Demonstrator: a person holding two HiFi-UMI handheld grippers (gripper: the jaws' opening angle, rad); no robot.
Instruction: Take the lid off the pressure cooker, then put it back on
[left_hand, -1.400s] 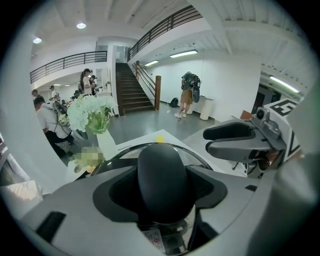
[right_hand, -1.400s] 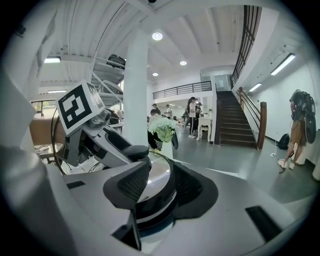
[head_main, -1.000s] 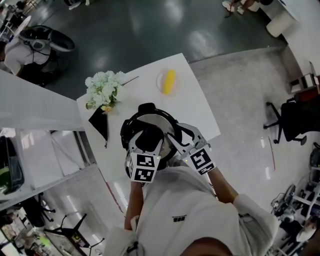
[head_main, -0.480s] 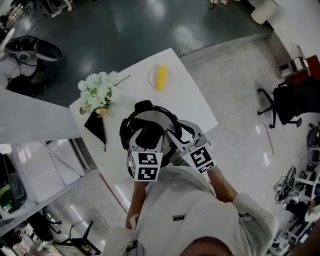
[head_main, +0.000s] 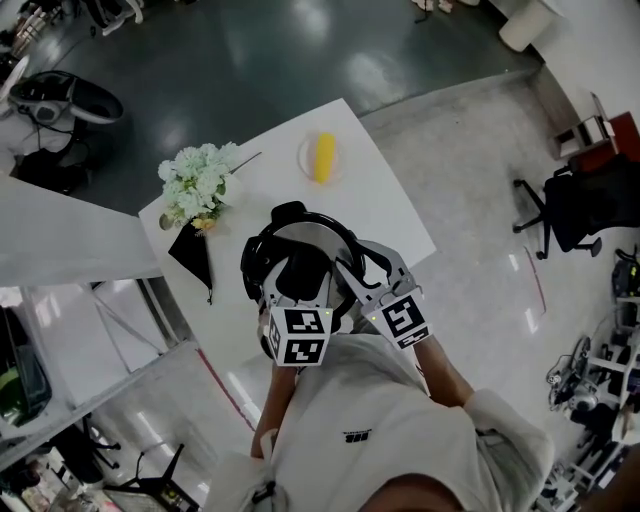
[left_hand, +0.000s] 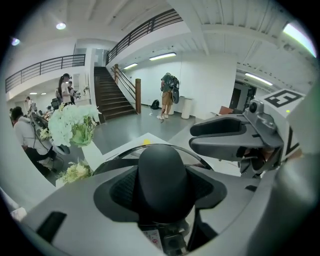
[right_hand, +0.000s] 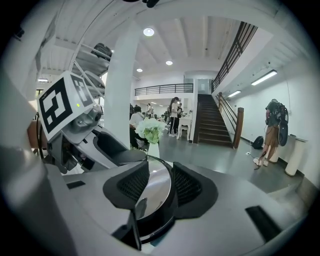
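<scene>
Pressure cooker (head_main: 250, 268) is sitting on the white counter (head_main: 385, 215), toward its 6 o'clock edge, right in front of the person. The steel lid (head_main: 320, 240) looks like it's on the pot, seated flat as far as the head view goes.

Left gripper (head_main: 298, 275) comes in from 6 o'clock over the top of the lid. In the left gripper view its fingers (left_hand: 122, 187) are clamped on the fat black knob (left_hand: 162, 175) in the middle of the lid, one mesh pad on each side and no gap that I can see. They're spread fairly wide, but only because the knob is chunky.

Right gripper (head_main: 350, 285) is at about 4 o'clock on the cooker. In the right gripper view its fingers (right_hand: 132, 187) are pinching the shiny steel edge with a black band under it. Honestly can't tell if that's the lid's rim or the pot's.

Both marker cubes sit just below the cooker in the head view, left one (head_main: 300, 337) at 6 o'clock and right one (head_main: 400, 320) at 5.

Other stuff on the counter: a bunch of white flowers (head_main: 198, 182) at 10 o'clock from the cooker, a dark folded thing (head_main: 195, 255) just below them, and a small plate (head_main: 303, 155) with something yellow (head_main: 323, 157) on it at 12 o'clock, well apart from the pot.
</scene>
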